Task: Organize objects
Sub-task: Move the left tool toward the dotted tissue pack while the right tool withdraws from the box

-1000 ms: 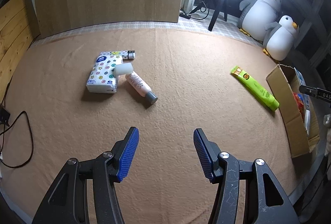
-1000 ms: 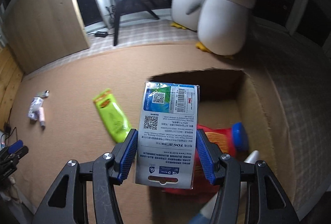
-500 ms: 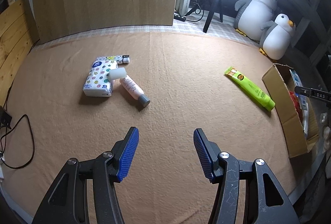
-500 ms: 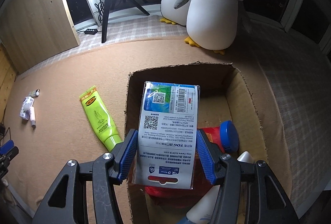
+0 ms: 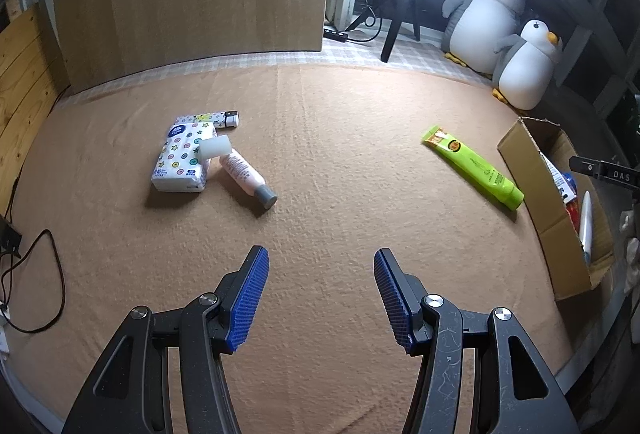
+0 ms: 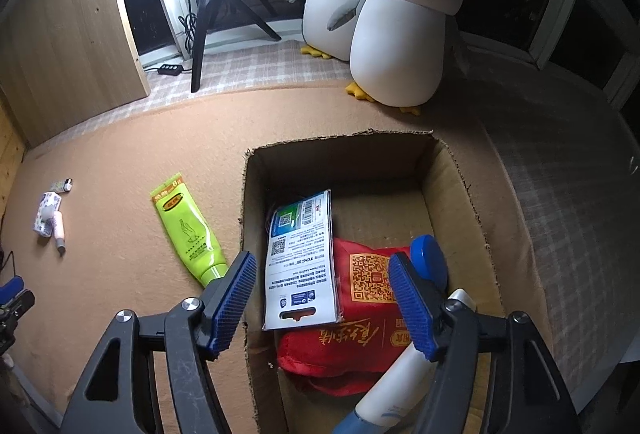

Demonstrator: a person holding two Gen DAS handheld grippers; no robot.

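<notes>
Hovering over the box, the right gripper is standing released, its jaws having just been opening; the card is lying inside at lower centre, touching neither pad, leaning on the red pouch. Left of the box, the green tube is resting on the mat. The left gripper is hanging unclenched, gripping nothing, with the tissue pack and bottle at centre left.
</notes>
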